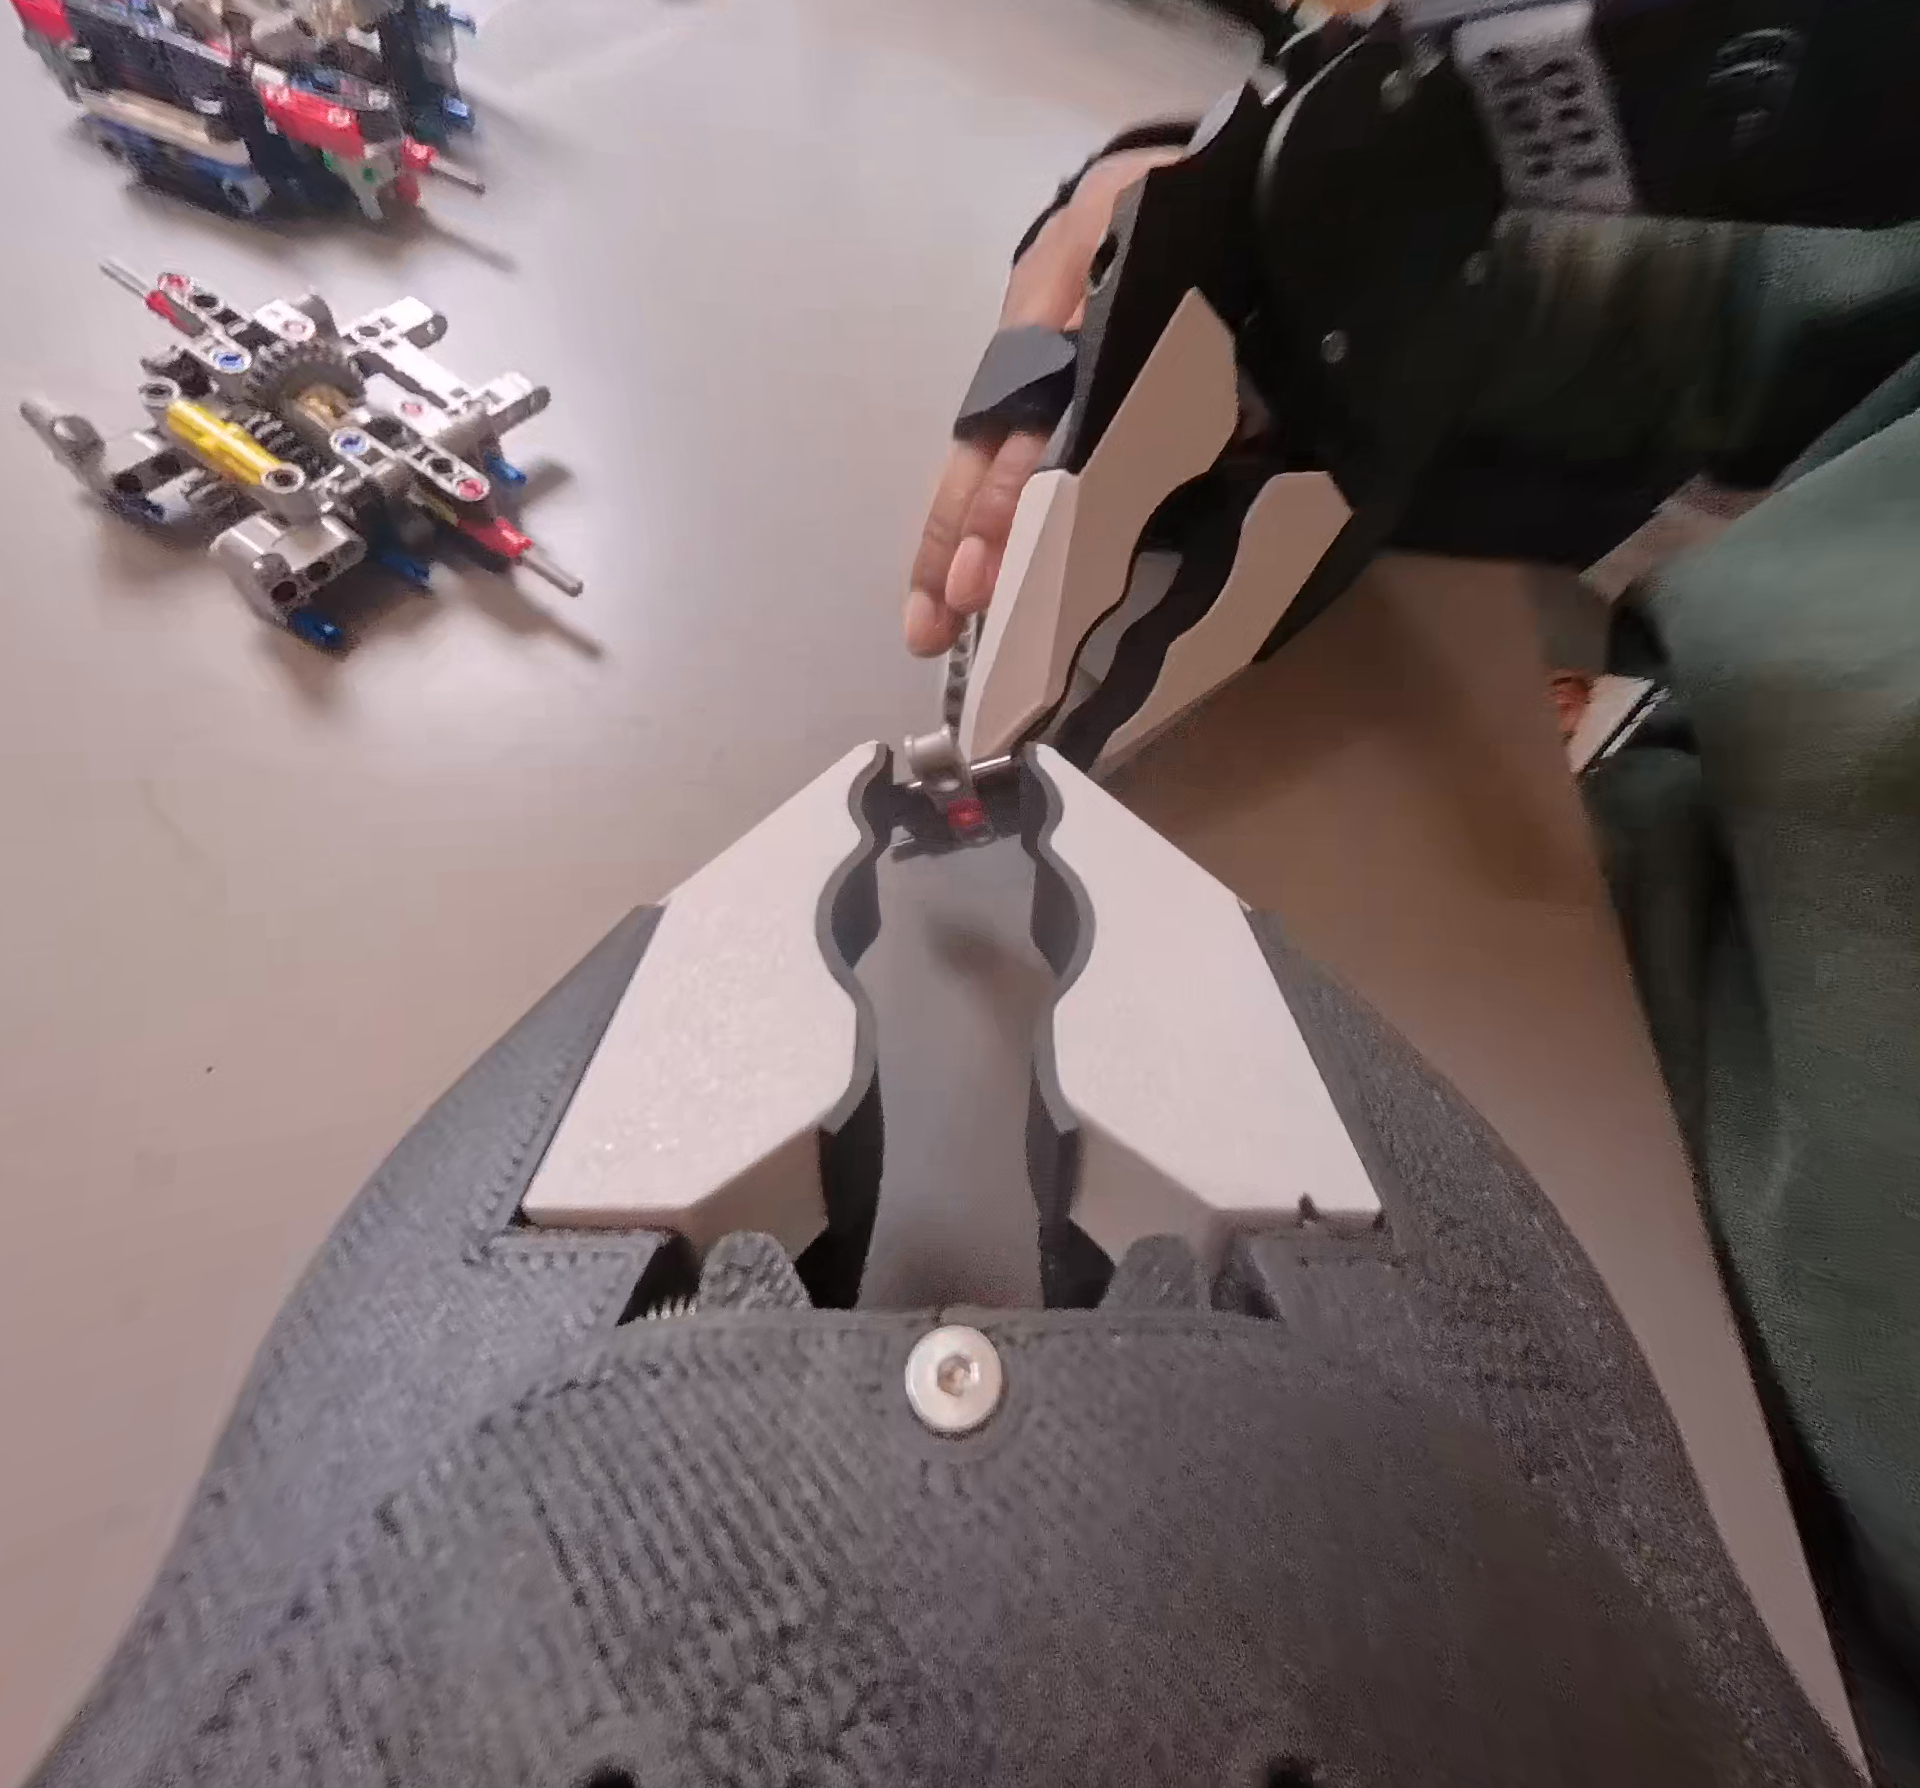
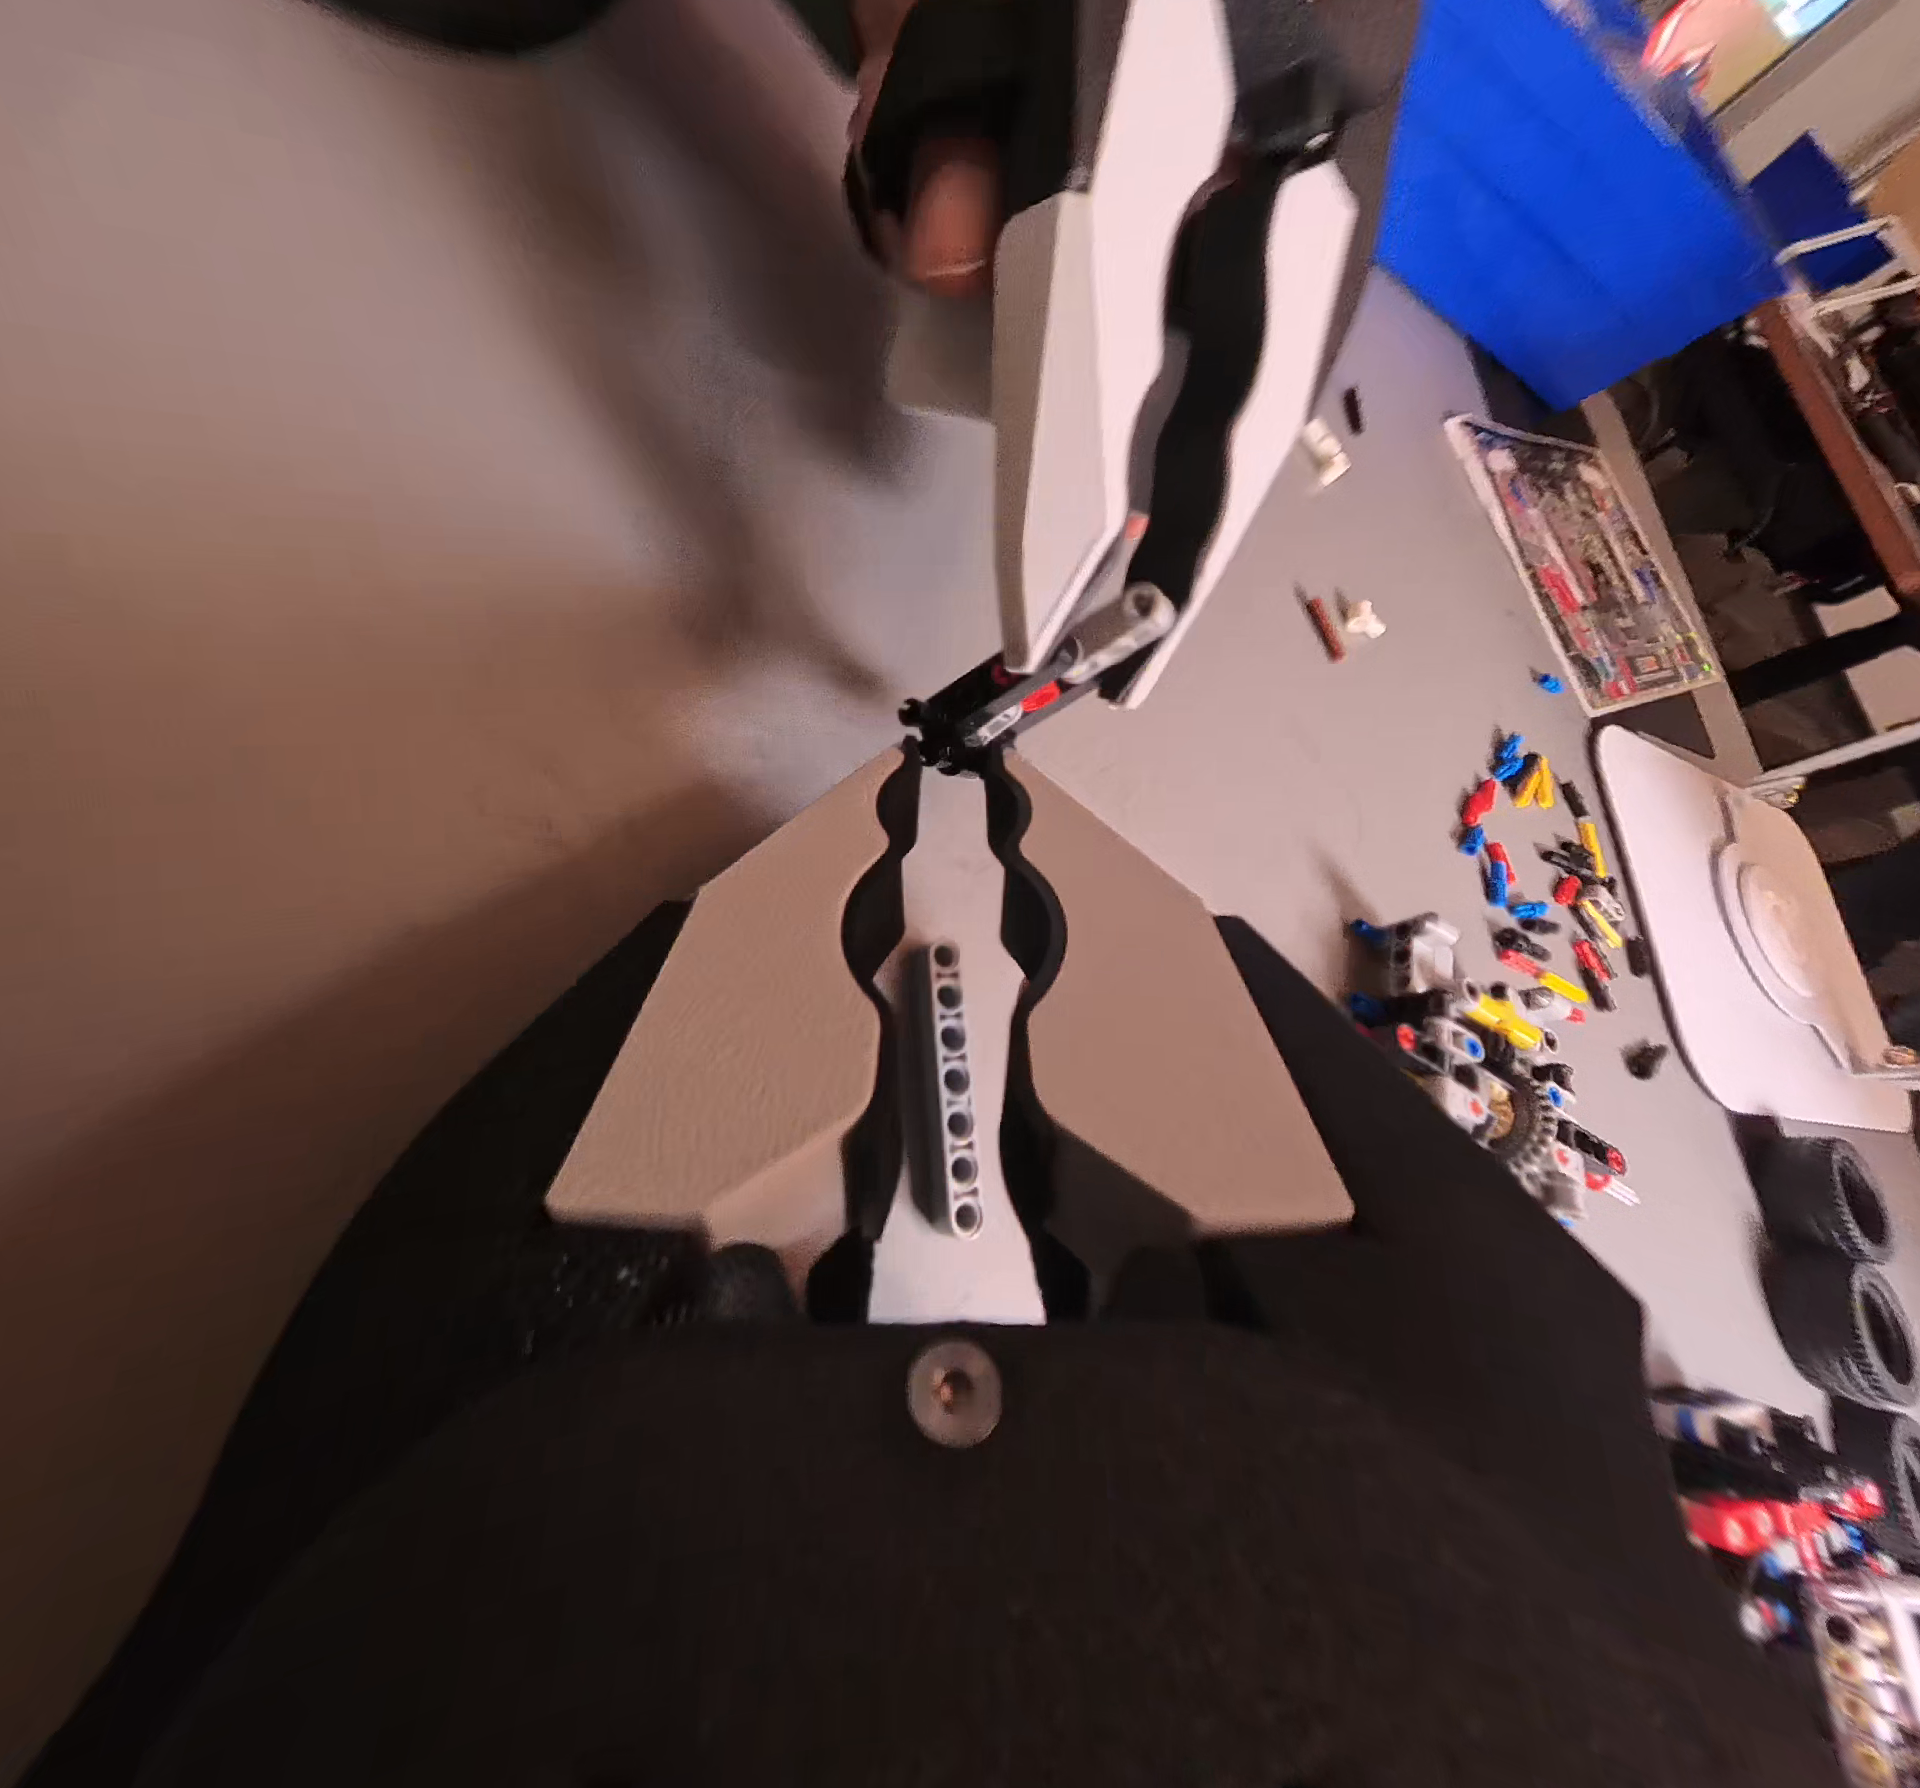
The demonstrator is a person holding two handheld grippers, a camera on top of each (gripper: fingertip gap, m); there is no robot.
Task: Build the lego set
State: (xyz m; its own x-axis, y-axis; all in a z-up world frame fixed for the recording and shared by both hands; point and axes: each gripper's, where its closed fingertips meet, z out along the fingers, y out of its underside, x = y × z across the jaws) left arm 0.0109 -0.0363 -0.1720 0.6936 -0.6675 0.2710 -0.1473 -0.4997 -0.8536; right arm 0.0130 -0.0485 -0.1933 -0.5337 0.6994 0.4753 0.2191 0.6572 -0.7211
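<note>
My left gripper [image 1: 951,767] is shut on a small brick assembly [image 1: 938,774] made of a grey connector, a thin axle, a red pin and black parts. In the right wrist view the left gripper [image 2: 1091,668] comes down from above and clamps the grey connector [image 2: 1127,621]. My right gripper [image 2: 951,756] is shut on the black end of the same assembly [image 2: 997,704]. In the left wrist view it [image 1: 1039,730] meets my left tips from the upper right. A grey holed beam [image 2: 948,1084] runs back under the right gripper, beside a hand's fingers [image 1: 961,543].
A grey gear assembly [image 1: 301,450] and a black, red and blue model [image 1: 249,86] sit on the table at far left. The right wrist view shows loose coloured pins [image 2: 1538,865], black tyres [image 2: 1839,1260], a booklet [image 2: 1590,564], a white tray [image 2: 1745,938] and a blue bin [image 2: 1538,180]. Both grippers' tips are close together, under 4 cm apart.
</note>
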